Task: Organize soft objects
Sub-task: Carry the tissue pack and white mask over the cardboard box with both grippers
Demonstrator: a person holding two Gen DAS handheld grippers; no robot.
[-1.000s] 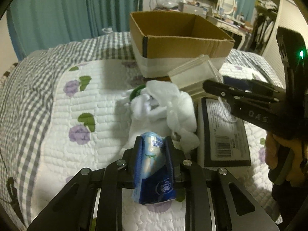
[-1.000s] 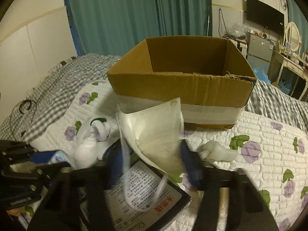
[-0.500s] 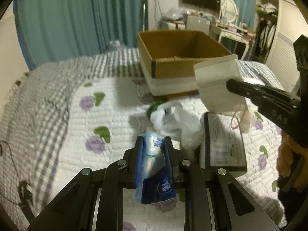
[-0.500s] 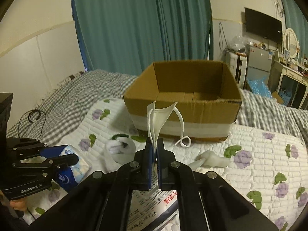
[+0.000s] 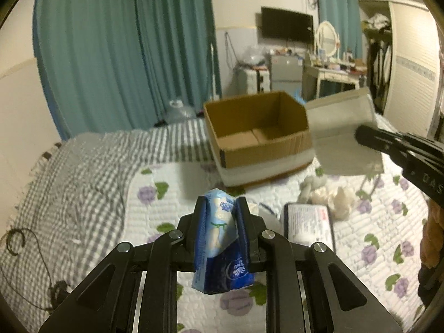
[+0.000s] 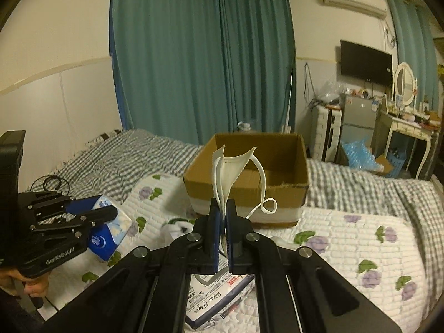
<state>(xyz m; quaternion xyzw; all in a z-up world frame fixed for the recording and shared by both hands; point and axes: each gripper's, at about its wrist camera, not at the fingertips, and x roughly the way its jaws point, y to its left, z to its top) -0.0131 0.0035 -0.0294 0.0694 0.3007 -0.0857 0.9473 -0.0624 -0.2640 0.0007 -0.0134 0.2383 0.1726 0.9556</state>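
Bed (image 5: 91,166): carries everything; grey check blanket under a white quilt with purple flowers.
Cardboard box (image 6: 247,183): open-topped, upright near the far end of the quilt; what shows of its floor is bare. Judged the destination for the soft items.
Flat tissue pack (image 5: 308,226): lies printed face up on the quilt, below and between the two tools.
White soft toy (image 5: 327,194): lies loose on the quilt beside the flat pack, near the box's front.
Tissue packet (image 5: 222,238): blue and white, raised off the bed, short of the box.
Face mask (image 6: 227,172): white, folded, raised in front of the box, one ear loop dangling free.
Left gripper (image 5: 221,227): jaws closed firmly on the tissue packet, which bulges between them.
Right gripper (image 6: 221,233): jaws narrow, pinching the mask's lower edge; the body stands up above them.
Step in hand: judged to be carrying both items to the box.
Method advised: bring each tool over the box's near wall before releasing, high enough that the dangling loop clears the rim. Release one at a time, low inside, as the mask is light and may drift. Keep the tools apart on approach.
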